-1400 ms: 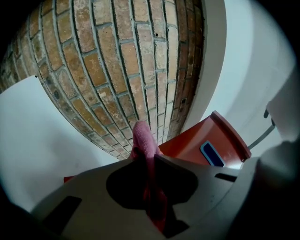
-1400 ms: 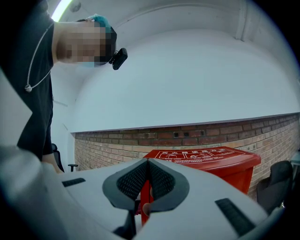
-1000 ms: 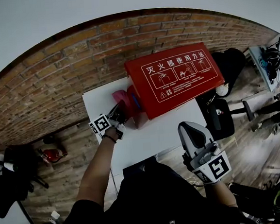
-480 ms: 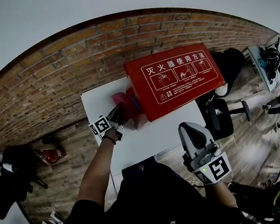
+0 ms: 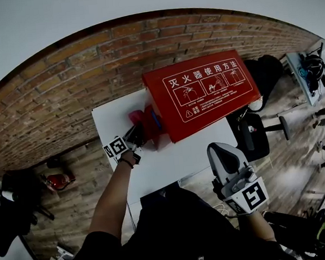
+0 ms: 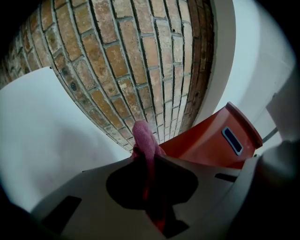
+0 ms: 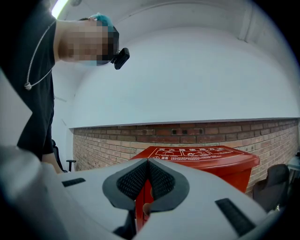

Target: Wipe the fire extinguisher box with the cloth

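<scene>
Head view is showing the left gripper (image 5: pixel 133 136) barely shifting over the last second. Its jaws are staying clamped on the cloth (image 5: pixel 139 118), which is sticking out ahead of them, with the box (image 5: pixel 204 92) end face just to their right. Wiping is probably continuing there in short strokes. The right gripper (image 5: pixel 223 152) is hanging back, jaws together on nothing, with the box well ahead of them.

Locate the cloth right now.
Head view, left of centre: the pink cloth is clamped in the left gripper, at the left end of the fire extinguisher box.
</scene>
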`<state>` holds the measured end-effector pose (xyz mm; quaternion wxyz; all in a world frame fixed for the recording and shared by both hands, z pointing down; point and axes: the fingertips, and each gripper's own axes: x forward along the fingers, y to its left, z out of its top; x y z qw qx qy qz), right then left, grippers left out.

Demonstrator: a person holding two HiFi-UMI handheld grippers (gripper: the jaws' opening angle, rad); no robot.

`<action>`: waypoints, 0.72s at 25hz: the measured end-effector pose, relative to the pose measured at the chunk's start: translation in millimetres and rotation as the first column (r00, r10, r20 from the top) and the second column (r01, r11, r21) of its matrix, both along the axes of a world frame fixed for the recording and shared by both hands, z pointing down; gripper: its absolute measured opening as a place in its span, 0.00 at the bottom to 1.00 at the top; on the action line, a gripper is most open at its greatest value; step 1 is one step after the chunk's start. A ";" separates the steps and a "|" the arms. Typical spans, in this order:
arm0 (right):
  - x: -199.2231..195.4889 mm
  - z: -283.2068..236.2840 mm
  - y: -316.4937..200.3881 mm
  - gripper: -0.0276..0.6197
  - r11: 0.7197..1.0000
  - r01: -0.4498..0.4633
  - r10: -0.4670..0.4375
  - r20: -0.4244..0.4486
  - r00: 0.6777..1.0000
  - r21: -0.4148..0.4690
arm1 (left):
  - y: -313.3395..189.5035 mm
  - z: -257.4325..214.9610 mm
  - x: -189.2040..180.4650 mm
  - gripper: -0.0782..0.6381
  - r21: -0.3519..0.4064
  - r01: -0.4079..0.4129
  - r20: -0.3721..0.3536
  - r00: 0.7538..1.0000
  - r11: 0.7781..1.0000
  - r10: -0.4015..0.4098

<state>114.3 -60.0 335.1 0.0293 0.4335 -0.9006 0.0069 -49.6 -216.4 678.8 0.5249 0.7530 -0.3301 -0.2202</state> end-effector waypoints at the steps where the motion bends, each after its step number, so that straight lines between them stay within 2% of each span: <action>1: 0.2 0.8 0.0 0.07 1.000 -0.002 0.002 -0.006 1.000 -0.001 | -0.2 0.9 0.2 0.23 -0.001 0.000 0.000 1.000 1.000 0.000; 8: -0.7 1.8 0.0 0.07 1.000 -0.003 0.003 -0.016 1.000 -0.003 | -1.6 10.6 0.0 0.23 -0.012 0.002 0.013 1.000 1.000 -0.002; 14: -5.8 -3.2 -1.6 0.07 1.000 0.003 -0.003 0.009 1.000 -0.008 | -2.6 21.0 -0.8 0.23 -0.025 0.013 0.025 1.000 1.000 -0.013; 18: -6.1 0.1 -1.7 0.07 1.000 0.008 -0.009 -0.016 1.000 -0.009 | -2.5 26.3 -0.8 0.23 -0.031 0.021 0.039 0.999 0.999 -0.019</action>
